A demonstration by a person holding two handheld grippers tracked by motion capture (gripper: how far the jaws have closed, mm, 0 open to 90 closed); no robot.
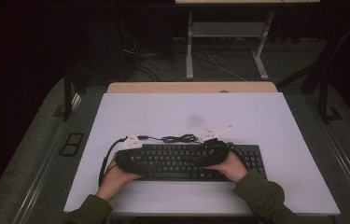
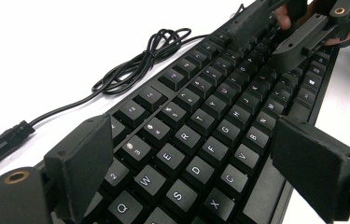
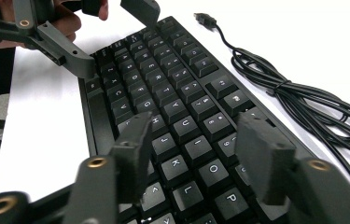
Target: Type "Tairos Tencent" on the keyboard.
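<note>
A: Keyboard [image 1: 182, 161], black, lies flat on the near half of the white desk [image 1: 275, 126], long side facing the person, and both sets of tongs hang over its keys.

B: Left tongs [image 2: 191, 156] stand wide over the Q-W-E end, jaws apart with nothing between them, just above the caps. Right tongs [image 3: 196, 149] sit over the J-K-L-P patch, partly spread, pads clear of any key.

A: So what goes wrong from here?

B: My guess, a jaw tip coming down between two keys instead of square on one. That presses two caps together, or catches an edge and levers a cap up.

A: And the cable [image 1: 179, 138]?

B: Coiled loosely on the desk just behind the keyboard's far edge, plug [image 3: 205, 19] lying free. If a hand drags the board toward the person, that coil could snag or pull along. The grippers' own cords trail near it too, so tangling is a fair worry.

A: The hands are near each other as well.

B: Yes, the left hand [image 1: 116, 175] and right hand [image 1: 232, 169] angle inward, so the tongs could knock together over the middle rows.

A: Count, please.

B: One keyboard, one coiled cable, one plug, one desk, two sets of tongs, two hands.
</note>
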